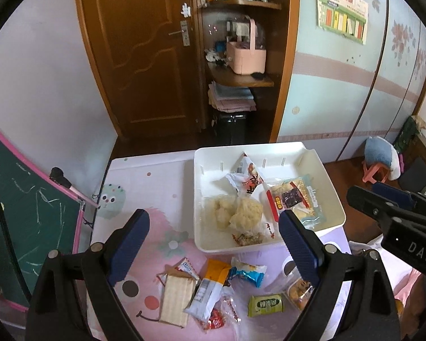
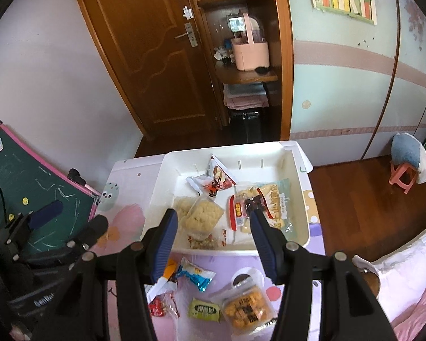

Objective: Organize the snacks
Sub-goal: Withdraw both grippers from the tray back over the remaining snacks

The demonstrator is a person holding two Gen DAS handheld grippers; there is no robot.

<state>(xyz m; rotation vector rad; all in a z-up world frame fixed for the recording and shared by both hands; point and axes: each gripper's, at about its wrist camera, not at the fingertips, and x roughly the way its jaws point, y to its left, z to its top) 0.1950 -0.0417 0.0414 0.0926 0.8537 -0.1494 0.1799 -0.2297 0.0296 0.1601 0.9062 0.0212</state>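
Note:
A white tray (image 1: 210,167) at the table's far side holds a red-and-white packet (image 1: 248,177), a clear bag of rice cakes (image 1: 238,213) and a pale blue packet (image 1: 295,199). Loose on the tablecloth in front of it lie a wafer pack (image 1: 176,298), an orange-and-white packet (image 1: 210,289), a blue packet (image 1: 248,274), a green packet (image 1: 265,304), a small red packet (image 1: 215,322) and a clear tub of orange snacks (image 2: 245,309). My left gripper (image 1: 214,214) hovers wide open above the loose snacks. To its right, my right gripper (image 2: 213,213) hangs open at half width over the tray's front rim (image 2: 227,251), nothing between its pads.
A green chalkboard with a pink frame (image 1: 28,213) leans at the table's left edge. Behind the table are a wooden door (image 1: 144,56) and shelves holding a pink basket (image 1: 247,54). A pink stool (image 1: 377,170) stands on the wooden floor to the right.

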